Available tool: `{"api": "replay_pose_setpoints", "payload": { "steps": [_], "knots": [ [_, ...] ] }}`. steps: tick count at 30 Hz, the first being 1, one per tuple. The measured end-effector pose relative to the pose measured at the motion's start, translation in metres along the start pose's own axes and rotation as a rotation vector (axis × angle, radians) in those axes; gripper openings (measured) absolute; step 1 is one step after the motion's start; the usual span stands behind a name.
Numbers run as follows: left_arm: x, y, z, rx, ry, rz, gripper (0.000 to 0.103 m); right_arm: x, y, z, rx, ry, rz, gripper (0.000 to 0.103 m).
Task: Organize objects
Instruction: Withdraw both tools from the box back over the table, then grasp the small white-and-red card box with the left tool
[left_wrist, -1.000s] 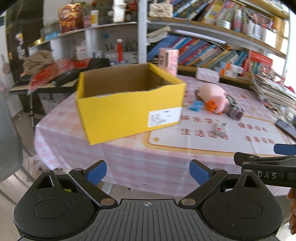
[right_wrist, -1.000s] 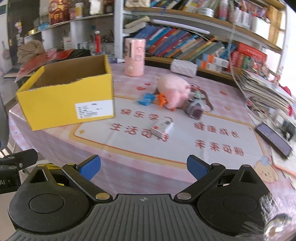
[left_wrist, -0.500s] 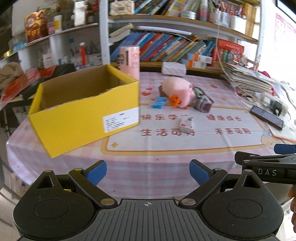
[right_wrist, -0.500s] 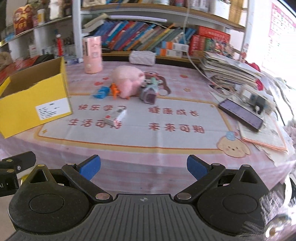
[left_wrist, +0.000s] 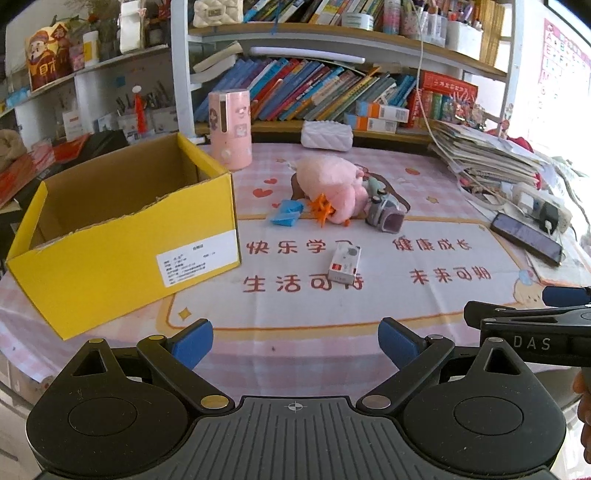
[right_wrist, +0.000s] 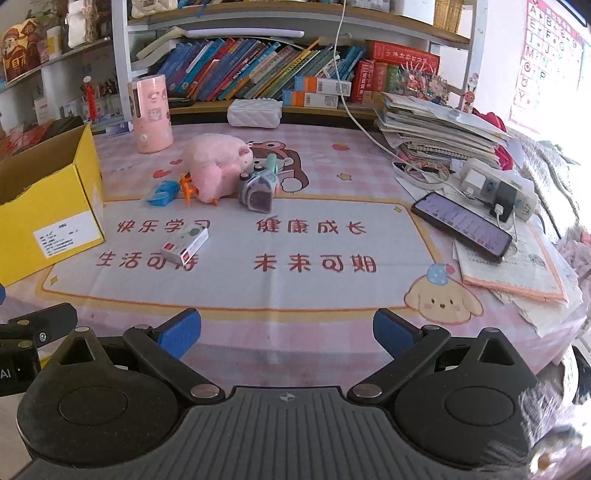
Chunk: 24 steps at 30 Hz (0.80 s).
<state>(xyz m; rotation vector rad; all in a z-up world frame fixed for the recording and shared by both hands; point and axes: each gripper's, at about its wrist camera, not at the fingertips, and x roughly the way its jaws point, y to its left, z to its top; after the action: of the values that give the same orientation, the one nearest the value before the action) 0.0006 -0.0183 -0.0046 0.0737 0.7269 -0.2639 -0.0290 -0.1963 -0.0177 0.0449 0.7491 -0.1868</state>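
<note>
On the bench mat, printed 快乐学习 and 健康成长, a small white box lies with its long axis running away from the viewer, right of the labelled yellow carton. Both left gripper and right gripper hover with jaws apart; "DAS" marks one.

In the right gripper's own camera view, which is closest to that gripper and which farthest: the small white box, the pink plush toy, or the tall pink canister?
1. Small white box: nearest, ahead and left of the right gripper, on the mat's lettering.
2. Pink plush toy: farther back, mid-table, beside the small toys.
3. Pink canister: farthest, standing at the table's far left edge near the bookshelf.
</note>
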Motion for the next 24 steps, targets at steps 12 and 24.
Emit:
{"api": "replay_pose_setpoints", "payload": {
  "steps": [12, 24],
  "knots": [
    [0.032, -0.016, 0.021, -0.048, 0.034, 0.008, 0.098, 0.038, -0.015, 0.035, -0.057, 0.013, 0.054, 0.100],
    [0.069, -0.047, 0.042, -0.068, 0.054, 0.037, 0.101, 0.079, -0.042, 0.070, -0.094, 0.013, 0.105, 0.100]
  ]
}}
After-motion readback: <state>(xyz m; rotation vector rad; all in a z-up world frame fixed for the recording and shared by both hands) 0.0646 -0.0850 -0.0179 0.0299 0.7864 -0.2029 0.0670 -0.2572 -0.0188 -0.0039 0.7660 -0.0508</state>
